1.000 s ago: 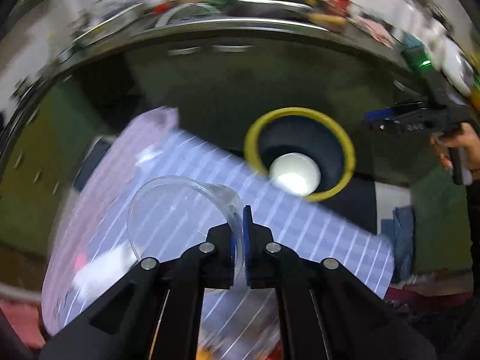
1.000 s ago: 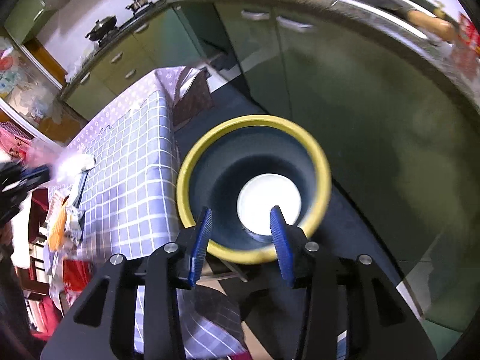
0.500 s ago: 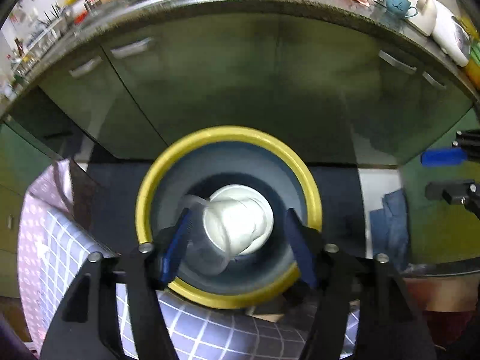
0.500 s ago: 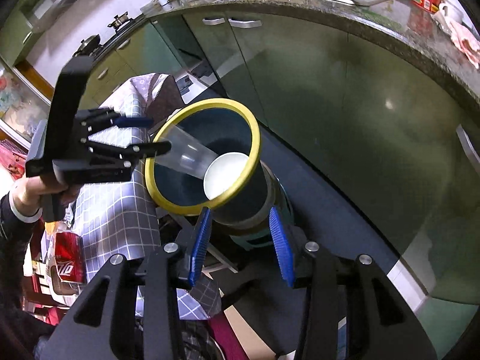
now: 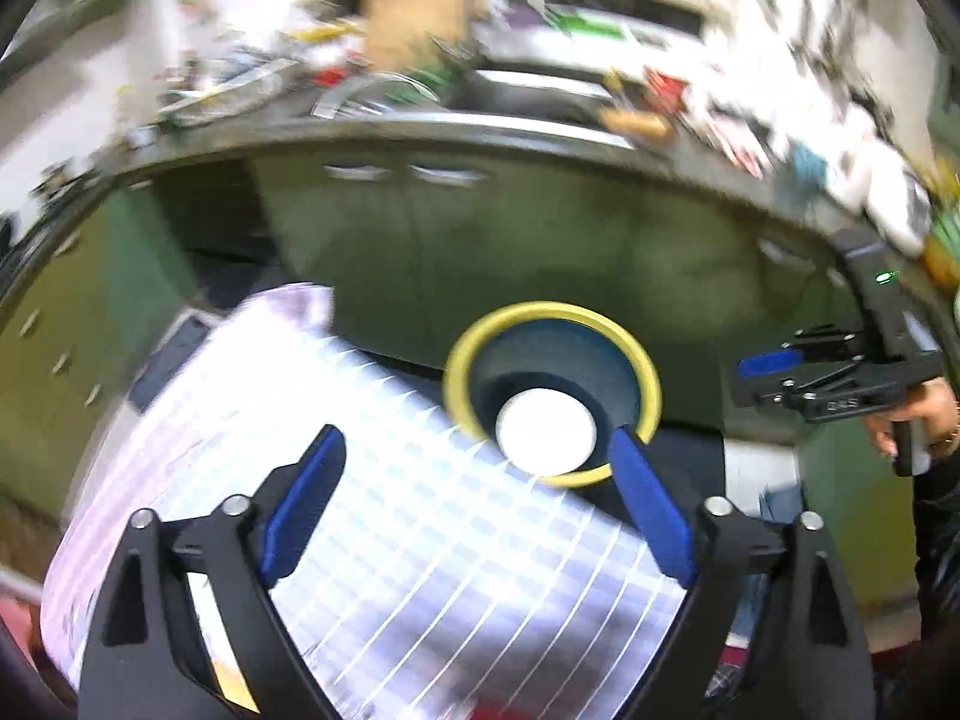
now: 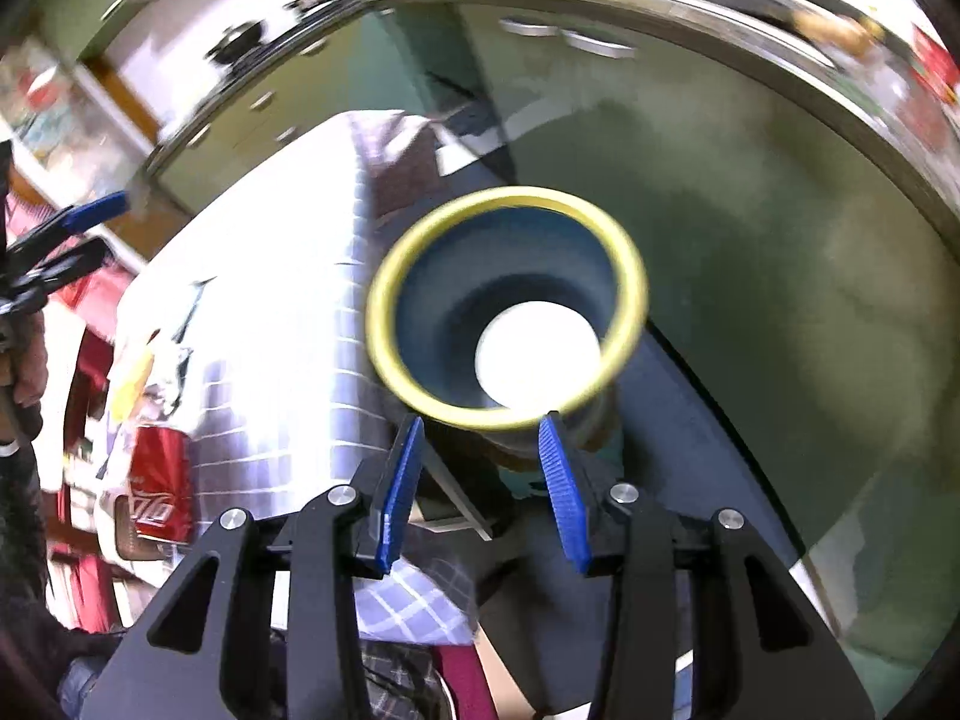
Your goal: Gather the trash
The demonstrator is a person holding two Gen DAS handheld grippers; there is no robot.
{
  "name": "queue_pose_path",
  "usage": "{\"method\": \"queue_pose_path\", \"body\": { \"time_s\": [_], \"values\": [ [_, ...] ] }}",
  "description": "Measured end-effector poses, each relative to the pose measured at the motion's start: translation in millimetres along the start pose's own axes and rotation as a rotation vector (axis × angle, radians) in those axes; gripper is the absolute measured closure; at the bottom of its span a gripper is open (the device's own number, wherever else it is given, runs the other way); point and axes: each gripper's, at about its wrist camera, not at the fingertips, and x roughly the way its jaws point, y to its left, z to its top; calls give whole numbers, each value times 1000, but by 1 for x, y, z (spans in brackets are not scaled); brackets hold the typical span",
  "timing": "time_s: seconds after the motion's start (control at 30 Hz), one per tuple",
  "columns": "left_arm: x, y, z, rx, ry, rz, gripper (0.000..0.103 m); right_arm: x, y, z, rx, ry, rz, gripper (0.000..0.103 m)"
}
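Home kitchen, green cabinets (image 5: pixel 528 240), cluttered countertop (image 5: pixel 420 126), checkered tablecloth (image 5: pixel 420 540), trash bin (image 5: pixel 645 360)

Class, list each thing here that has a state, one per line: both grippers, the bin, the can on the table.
Left gripper: open, empty.
Right gripper: open, empty.
Yellow-rimmed bin: uncovered, white object at the bottom.
Red can: on the checked tablecloth; pose unclear.

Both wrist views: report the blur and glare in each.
Left wrist view: motion blur smears the counter clutter and the checked tablecloth; the left gripper stays sharp. Right wrist view: the tablecloth blows out white, the yellow bin rim streaks, and the right gripper stays crisp.
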Motion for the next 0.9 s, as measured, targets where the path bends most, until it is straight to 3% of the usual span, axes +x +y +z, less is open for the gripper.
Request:
{"method": "queue_pose_path", "body": {
  "time_s": [0.17, 0.27, 0.4, 0.5, 0.6, 0.7, 0.9],
  "values": [
    [-81, 70, -65, -153, -63, 178, 12, 34, 85, 33, -160, 39, 70, 56],
    [-108, 101, -105, -234, -69, 259, 11, 65, 146, 50, -255, 79, 123, 56],
    [-120, 125, -155, -334, -24, 286, 11, 97, 215, 54, -333, 173, 232, 55],
    [-126, 137, -190, -381, -1, 286, 11, 109, 252, 32, -360, 291, 322, 34],
    [-132, 137, -213, -404, 1, 301, 11, 119, 272, 10, -364, 426, 301, 31],
    [-136, 132, -227, -401, -5, 286, 11, 125, 283, -6, -327, 541, 254, 22],
    [-140, 114, -232, -341, -35, 276, 11, 134, 297, -21, -304, 589, 135, 22]
  ]
}}
